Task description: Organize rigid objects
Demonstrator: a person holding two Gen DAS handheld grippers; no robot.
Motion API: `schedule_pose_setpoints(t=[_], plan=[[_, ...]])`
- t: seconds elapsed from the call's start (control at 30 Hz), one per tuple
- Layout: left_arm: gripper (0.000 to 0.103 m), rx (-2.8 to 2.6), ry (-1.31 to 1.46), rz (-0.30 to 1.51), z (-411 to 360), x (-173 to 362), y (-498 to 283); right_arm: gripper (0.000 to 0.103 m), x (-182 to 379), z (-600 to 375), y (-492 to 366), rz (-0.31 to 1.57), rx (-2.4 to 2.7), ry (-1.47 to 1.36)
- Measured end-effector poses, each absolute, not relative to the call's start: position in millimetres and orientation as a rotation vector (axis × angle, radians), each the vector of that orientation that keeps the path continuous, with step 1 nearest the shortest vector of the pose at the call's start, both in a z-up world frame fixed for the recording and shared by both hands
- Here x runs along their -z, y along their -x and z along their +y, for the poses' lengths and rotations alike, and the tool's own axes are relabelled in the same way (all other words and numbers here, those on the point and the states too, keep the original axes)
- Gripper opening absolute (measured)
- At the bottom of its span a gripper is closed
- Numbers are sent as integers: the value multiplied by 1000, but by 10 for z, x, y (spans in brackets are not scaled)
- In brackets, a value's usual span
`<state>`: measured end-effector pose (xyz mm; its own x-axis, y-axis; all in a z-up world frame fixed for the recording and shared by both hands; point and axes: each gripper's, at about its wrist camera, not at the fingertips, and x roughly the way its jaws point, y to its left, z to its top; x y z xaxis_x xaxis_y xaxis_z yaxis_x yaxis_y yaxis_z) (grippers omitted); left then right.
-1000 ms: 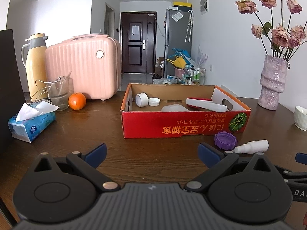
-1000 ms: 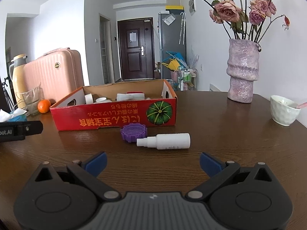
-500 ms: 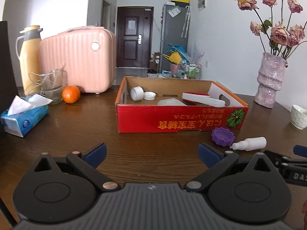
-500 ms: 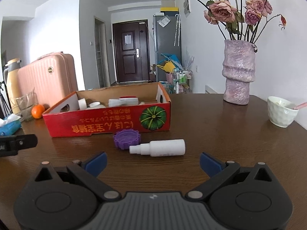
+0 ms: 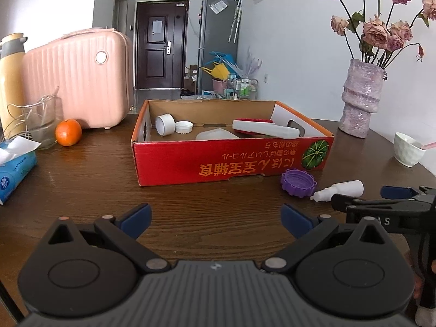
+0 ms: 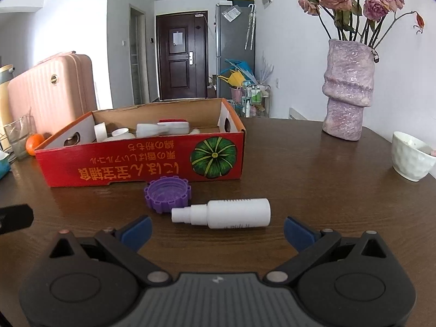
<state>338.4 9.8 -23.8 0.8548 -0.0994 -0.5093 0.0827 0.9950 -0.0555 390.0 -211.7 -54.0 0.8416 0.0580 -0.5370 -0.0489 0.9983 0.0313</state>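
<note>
A red cardboard box (image 5: 231, 160) (image 6: 122, 166) stands open on the dark wooden table, holding a white roll (image 5: 164, 124), a white cap (image 5: 184, 127) and a long white piece (image 5: 265, 129). In front of its right end lie a purple ridged lid (image 6: 166, 194) (image 5: 297, 183) and a white spray bottle (image 6: 226, 213) (image 5: 340, 189) on its side. My right gripper (image 6: 216, 227) is open just short of the bottle, its blue fingertips either side. My left gripper (image 5: 215, 216) is open over bare table before the box, holding nothing.
A pink suitcase (image 5: 79, 79), a yellow flask (image 5: 11, 76), a glass jug (image 5: 41, 122), an orange (image 5: 68, 132) and a tissue pack (image 5: 15, 169) crowd the left. A purple vase of roses (image 6: 347, 92) and a white bowl (image 6: 411, 159) stand at the right.
My right gripper has moved forward and closer to the spray bottle, which now lies just ahead of its fingertips. The left view has drifted slightly nearer the box.
</note>
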Motion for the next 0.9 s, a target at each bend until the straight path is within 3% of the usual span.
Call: schedule_pose_setpoints(t=[0.9], plan=[[103, 106, 36, 554, 230, 291, -3544, 103, 721, -2101, -4455, 674, -54, 9]])
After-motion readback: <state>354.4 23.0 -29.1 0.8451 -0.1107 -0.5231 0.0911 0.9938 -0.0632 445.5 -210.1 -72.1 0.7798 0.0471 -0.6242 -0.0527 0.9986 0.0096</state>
